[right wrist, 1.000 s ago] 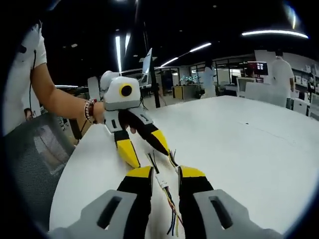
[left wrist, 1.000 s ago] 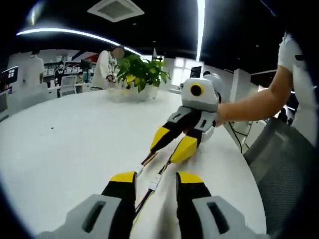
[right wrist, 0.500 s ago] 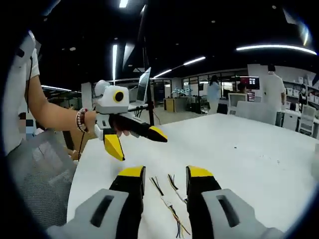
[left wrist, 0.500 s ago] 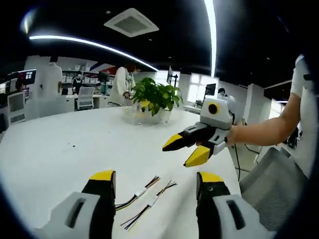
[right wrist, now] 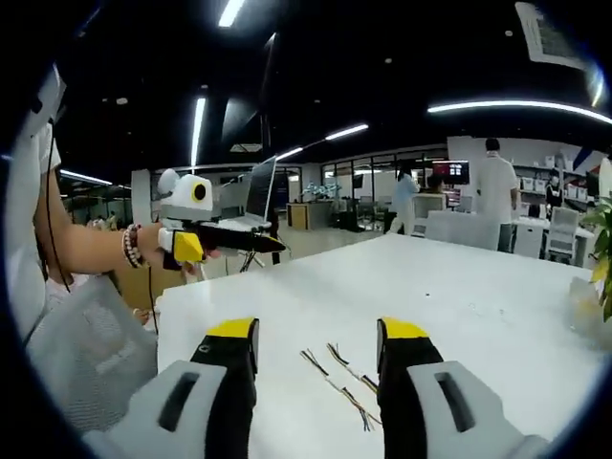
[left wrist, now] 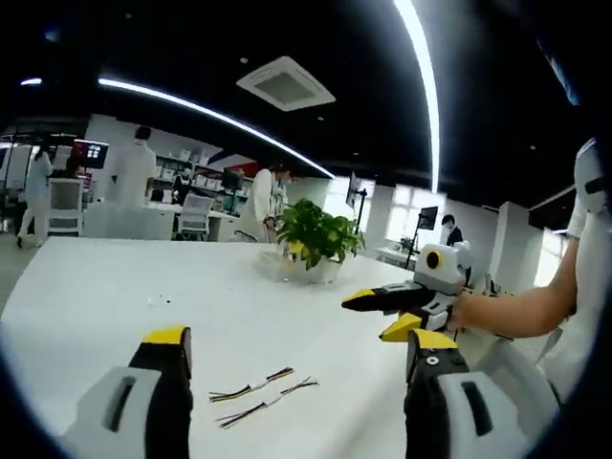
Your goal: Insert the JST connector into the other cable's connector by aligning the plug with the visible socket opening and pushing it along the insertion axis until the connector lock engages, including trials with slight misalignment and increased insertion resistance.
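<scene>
Both yellow-tipped grippers, left [left wrist: 296, 359] and right [right wrist: 316, 346], spread wide, holding nothing, raised above two thin multicoloured cables with white connectors [left wrist: 260, 397] lying side by side on white round table [left wrist: 115, 296].

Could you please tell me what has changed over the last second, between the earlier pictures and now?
Both grippers have lifted up and away from the table. A second ago the left gripper and right gripper sat low with jaws astride the two cables; now both hang above them, jaws open and wider apart. Neither holds anything. The two cables lie side by side on the table as before, unmated.
</scene>
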Motion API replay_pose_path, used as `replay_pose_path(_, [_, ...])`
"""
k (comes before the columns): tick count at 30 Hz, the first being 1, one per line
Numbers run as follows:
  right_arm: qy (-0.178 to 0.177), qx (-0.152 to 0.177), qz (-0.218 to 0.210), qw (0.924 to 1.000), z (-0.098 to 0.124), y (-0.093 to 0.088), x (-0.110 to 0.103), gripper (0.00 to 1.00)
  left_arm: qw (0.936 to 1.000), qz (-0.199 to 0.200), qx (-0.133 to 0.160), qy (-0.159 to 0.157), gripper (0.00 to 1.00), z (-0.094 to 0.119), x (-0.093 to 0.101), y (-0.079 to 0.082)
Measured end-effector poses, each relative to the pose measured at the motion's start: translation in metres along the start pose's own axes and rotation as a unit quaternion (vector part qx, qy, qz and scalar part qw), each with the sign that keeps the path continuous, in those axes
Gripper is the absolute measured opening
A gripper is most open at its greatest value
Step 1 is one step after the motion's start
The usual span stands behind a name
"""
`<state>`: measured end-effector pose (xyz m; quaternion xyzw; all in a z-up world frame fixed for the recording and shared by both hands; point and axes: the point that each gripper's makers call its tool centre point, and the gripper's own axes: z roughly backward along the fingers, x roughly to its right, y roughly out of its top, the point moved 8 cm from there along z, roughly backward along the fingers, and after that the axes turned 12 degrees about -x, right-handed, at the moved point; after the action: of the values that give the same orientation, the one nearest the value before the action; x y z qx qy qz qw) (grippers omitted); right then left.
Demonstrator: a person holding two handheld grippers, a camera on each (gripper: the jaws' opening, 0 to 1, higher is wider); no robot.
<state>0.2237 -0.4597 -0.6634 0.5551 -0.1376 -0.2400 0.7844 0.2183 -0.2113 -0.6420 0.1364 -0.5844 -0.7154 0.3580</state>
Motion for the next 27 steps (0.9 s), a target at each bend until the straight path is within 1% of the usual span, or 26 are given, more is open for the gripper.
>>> replay_pose_path(1, [-0.003, 0.003, -0.001, 1.0000, 0.004, 0.001, -0.001, 0.49, 1.0000, 0.004, 0.005, 0.002, 0.93, 0.005, 0.001, 0.000])
replay_pose_path(2, [-0.012, 0.008, -0.001, 0.9999, 0.010, 0.003, -0.003, 0.51, 0.9998, 0.013, 0.017, 0.004, 0.93, 0.013, 0.003, 0.001])
replay_pose_path(4, [-0.028, 0.012, 0.000, 0.9995, 0.020, 0.004, -0.004, 0.55, 0.9994, 0.022, 0.024, 0.009, 0.94, 0.026, 0.006, -0.001])
replay_pose_path(8, [-0.051, 0.038, -0.007, 0.9979, 0.042, 0.008, -0.013, 0.58, 0.9989, 0.022, 0.023, 0.036, 0.95, 0.049, 0.010, -0.008])
replay_pose_path(12, [-0.055, 0.053, -0.024, 0.9968, 0.058, 0.005, -0.022, 0.60, 0.9973, 0.036, 0.031, 0.057, 0.97, 0.071, 0.018, -0.014])
replay_pose_path(14, [-0.064, 0.055, -0.025, 0.9961, 0.065, 0.003, -0.025, 0.61, 0.9965, 0.037, 0.033, 0.066, 0.98, 0.082, 0.023, -0.017])
replay_pose_path(19, [-0.087, 0.051, -0.032, 0.9944, 0.080, -0.004, -0.035, 0.63, 0.9943, 0.038, 0.033, 0.094, 0.98, 0.104, 0.033, -0.026])
replay_pose_path(20, [-0.089, 0.053, -0.032, 0.9942, 0.081, -0.004, -0.036, 0.64, 0.9935, 0.035, 0.028, 0.105, 0.99, 0.110, 0.035, -0.031])
replay_pose_path(22, [-0.100, 0.075, -0.034, 0.9916, 0.086, -0.005, -0.042, 0.68, 0.9916, 0.009, 0.015, 0.128, 0.99, 0.119, 0.037, -0.038])
replay_pose_path(23, [-0.100, 0.076, -0.038, 0.9913, 0.088, -0.006, -0.044, 0.69, 0.9904, 0.006, 0.012, 0.137, 0.99, 0.122, 0.039, -0.041])
replay_pose_path(24, [-0.099, 0.074, -0.042, 0.9914, 0.089, -0.007, -0.047, 0.70, 0.9898, 0.009, 0.009, 0.142, 0.99, 0.126, 0.041, -0.044])
replay_pose_path(27, [-0.113, 0.067, -0.037, 0.9906, 0.093, -0.009, -0.050, 0.69, 0.9870, 0.011, 0.008, 0.160, 0.99, 0.137, 0.044, -0.048])
